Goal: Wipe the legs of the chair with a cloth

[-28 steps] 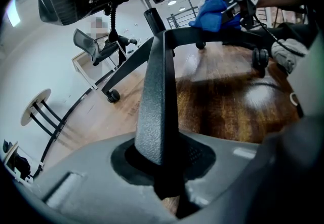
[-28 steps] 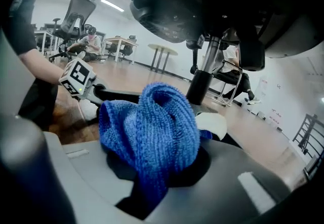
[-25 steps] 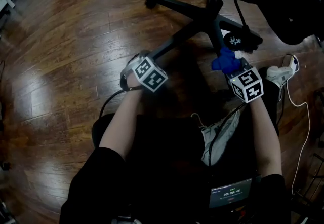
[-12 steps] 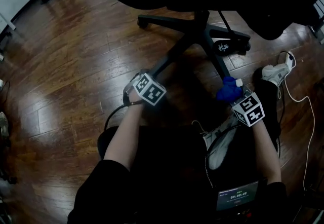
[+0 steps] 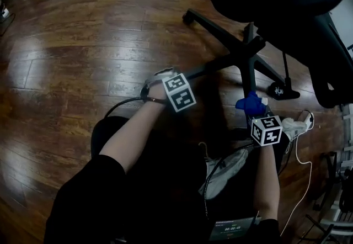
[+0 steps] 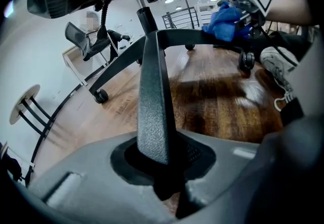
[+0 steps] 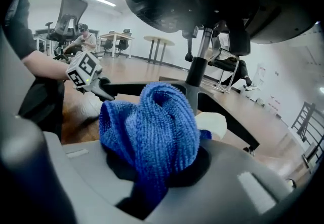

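Observation:
A black office chair stands on its star base (image 5: pixel 251 47) at the upper right of the head view. My left gripper (image 5: pixel 193 74) is shut on one chair leg (image 6: pixel 154 101), which runs straight up between its jaws toward the hub. My right gripper (image 5: pixel 255 110) is shut on a bunched blue cloth (image 7: pixel 152 126). The blue cloth (image 5: pixel 251 104) rests against the outer end of the leg (image 5: pixel 249 80) that points toward me. The left gripper view shows the cloth (image 6: pixel 225 20) pressed on that leg near a caster (image 6: pixel 246 59).
A white shoe (image 5: pixel 223 168) and the person's dark trousers fill the floor below the grippers. A white plug block (image 5: pixel 298 124) with a white cable (image 5: pixel 300 182) lies right of the right gripper. A caster (image 5: pixel 188 16) ends the far left leg. Metal frames (image 5: pixel 339 182) stand at the right edge.
The right gripper slid the blue cloth outward along the chair leg, away from the hub, then slightly back. The head view swung, so the chair now shows further right. The left gripper kept its hold.

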Action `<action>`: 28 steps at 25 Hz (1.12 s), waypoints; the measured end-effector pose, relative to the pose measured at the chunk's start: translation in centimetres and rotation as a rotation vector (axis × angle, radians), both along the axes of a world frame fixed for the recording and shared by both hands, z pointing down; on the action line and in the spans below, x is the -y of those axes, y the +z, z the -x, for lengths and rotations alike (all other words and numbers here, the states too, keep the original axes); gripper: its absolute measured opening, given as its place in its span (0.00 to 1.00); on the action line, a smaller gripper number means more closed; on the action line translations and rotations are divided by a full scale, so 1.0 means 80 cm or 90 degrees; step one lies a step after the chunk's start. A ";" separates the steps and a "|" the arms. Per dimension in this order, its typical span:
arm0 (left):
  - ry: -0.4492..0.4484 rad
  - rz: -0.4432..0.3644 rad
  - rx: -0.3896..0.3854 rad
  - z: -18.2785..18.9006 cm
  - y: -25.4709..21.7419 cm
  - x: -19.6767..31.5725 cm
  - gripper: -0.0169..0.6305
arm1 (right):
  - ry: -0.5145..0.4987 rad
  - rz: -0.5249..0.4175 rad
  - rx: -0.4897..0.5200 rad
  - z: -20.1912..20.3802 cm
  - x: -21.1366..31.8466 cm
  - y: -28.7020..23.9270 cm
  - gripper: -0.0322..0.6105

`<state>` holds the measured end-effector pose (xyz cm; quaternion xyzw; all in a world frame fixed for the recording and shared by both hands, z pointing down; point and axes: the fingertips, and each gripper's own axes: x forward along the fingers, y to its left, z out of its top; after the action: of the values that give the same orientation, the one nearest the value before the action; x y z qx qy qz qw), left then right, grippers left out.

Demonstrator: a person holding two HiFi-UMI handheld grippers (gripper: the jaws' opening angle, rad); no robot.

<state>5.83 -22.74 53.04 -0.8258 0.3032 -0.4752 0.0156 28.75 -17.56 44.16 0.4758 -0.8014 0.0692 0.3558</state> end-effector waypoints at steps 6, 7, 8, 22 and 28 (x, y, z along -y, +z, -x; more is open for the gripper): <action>-0.002 -0.012 -0.001 0.002 0.001 -0.002 0.16 | 0.015 -0.060 0.014 0.023 0.099 -0.031 0.17; -0.001 -0.015 -0.001 0.002 0.000 -0.001 0.16 | 0.021 -0.067 0.025 0.024 0.110 -0.037 0.17; -0.001 -0.016 -0.002 0.002 -0.001 0.000 0.16 | 0.026 -0.072 0.038 0.025 0.118 -0.042 0.17; -0.005 -0.028 -0.013 0.003 0.001 0.001 0.16 | -0.009 -0.043 -0.001 0.005 0.012 -0.008 0.18; -0.010 -0.024 -0.013 0.004 0.001 -0.001 0.16 | -0.027 0.006 -0.031 -0.015 -0.090 0.025 0.18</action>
<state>5.50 -22.69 53.12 -0.8279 0.3187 -0.4610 0.0243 29.98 -10.34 46.18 0.4587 -0.8018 0.0540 0.3792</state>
